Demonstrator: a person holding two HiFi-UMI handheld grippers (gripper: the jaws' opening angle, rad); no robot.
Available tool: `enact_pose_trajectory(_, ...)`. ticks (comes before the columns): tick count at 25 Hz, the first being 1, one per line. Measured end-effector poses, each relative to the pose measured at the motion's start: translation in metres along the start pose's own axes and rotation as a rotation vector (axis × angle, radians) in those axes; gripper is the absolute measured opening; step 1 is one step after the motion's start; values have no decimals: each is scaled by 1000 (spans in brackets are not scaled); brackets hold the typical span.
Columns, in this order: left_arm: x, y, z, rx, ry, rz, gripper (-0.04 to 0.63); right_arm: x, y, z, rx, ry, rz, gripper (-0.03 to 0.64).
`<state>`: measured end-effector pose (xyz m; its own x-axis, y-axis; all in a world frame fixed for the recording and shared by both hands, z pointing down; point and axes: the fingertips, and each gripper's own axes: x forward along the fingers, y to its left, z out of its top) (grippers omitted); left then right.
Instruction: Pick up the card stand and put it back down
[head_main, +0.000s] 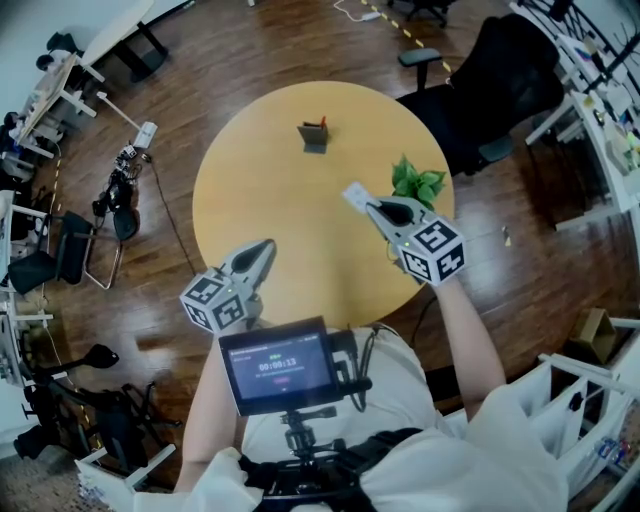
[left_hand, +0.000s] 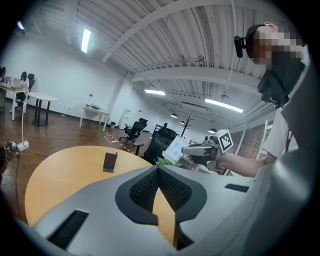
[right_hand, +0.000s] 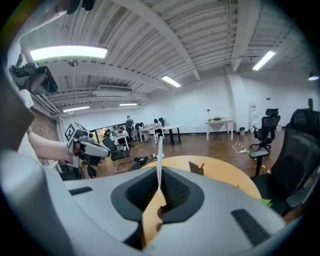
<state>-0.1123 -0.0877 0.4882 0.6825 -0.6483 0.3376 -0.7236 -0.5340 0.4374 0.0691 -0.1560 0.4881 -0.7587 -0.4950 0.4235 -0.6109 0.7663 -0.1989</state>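
**Holding a white card up, stand left alone on far side**

Card stand (head_main: 315, 137) sits upright on the far part of the round table (head_main: 250, 190), w/ a small red bit at its top. Only bare wood lies btw it and both grippers. Plant (head_main: 418, 183) is at the table's right edge, just beside the R gripper (head_main: 367, 205). Black office chair (head_main: 500, 70) stands far right, off the table. Power strip (head_main: 146, 132) w/ cables lies on the floor far left. Chest-mounted screen (head_main: 280, 365) is nearest, at the table's near edge.

R gripper: jaws pinched tight on a thin white card (head_main: 354, 194), which sticks out past the tips, well apart from the stand.

L gripper (head_main: 266, 245): jaws closed tip to tip, empty, over the near left part of the table.
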Motion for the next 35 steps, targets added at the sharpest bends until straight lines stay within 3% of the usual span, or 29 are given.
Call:
enact_pose_trajectory(18,-8,-22,45,9,-54,-90,0,-40,18,65,-75,-96,26,26)
enact_pose_trajectory(26,-12,-42,64,83,-95,-125,0,-62,32,80,-132,-131,53,26)
enact_pose_trajectory(35,-8,-38,80,98,-116,-111,0,-72,36,106,-168,-157,59,26)
